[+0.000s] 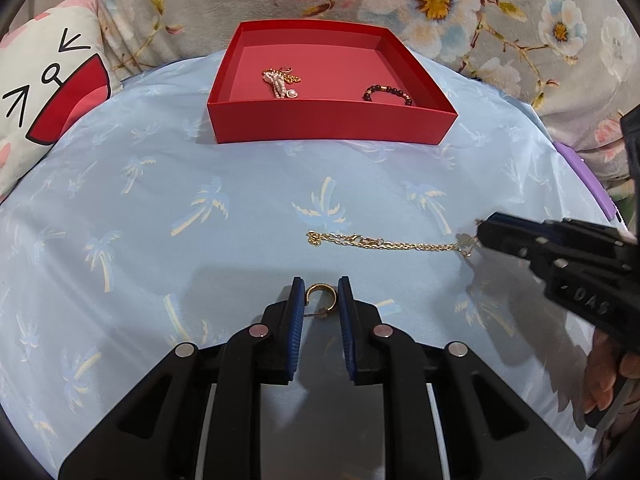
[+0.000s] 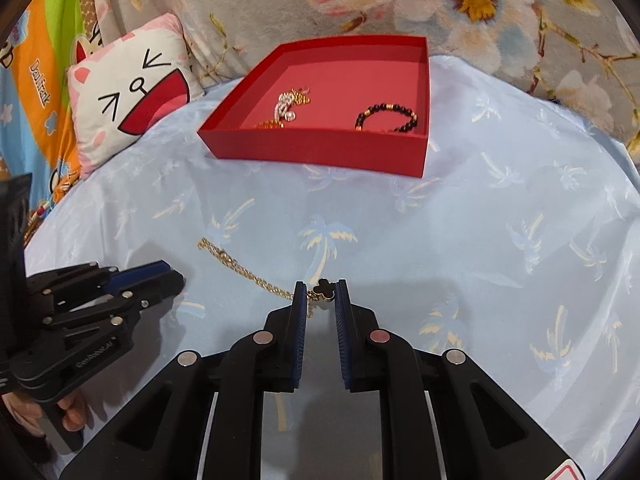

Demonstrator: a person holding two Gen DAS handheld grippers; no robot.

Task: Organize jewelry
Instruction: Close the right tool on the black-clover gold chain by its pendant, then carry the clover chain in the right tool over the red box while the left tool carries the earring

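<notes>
A red box (image 1: 328, 122) (image 2: 316, 150) stands at the far side of the blue cloth. It holds a pearl and gold piece (image 1: 280, 82) (image 2: 290, 106) and a dark bead bracelet (image 1: 387, 93) (image 2: 386, 117). A gold hoop earring (image 1: 321, 298) lies on the cloth between my left gripper's (image 1: 321, 294) open fingers. A gold chain necklace (image 1: 384, 242) (image 2: 244, 270) lies stretched across the cloth. Its black clover pendant (image 2: 323, 290) sits between my right gripper's (image 2: 321, 294) fingers, which stand open around it with small gaps. The right gripper also shows in the left wrist view (image 1: 486, 230).
A blue palm-print cloth (image 1: 200, 220) (image 2: 480, 240) covers the work surface. A cat-face pillow (image 1: 48, 92) (image 2: 124, 96) lies at the left. A flowered blanket (image 1: 480, 8) lies behind the box. The left gripper shows at the left of the right wrist view (image 2: 160, 274).
</notes>
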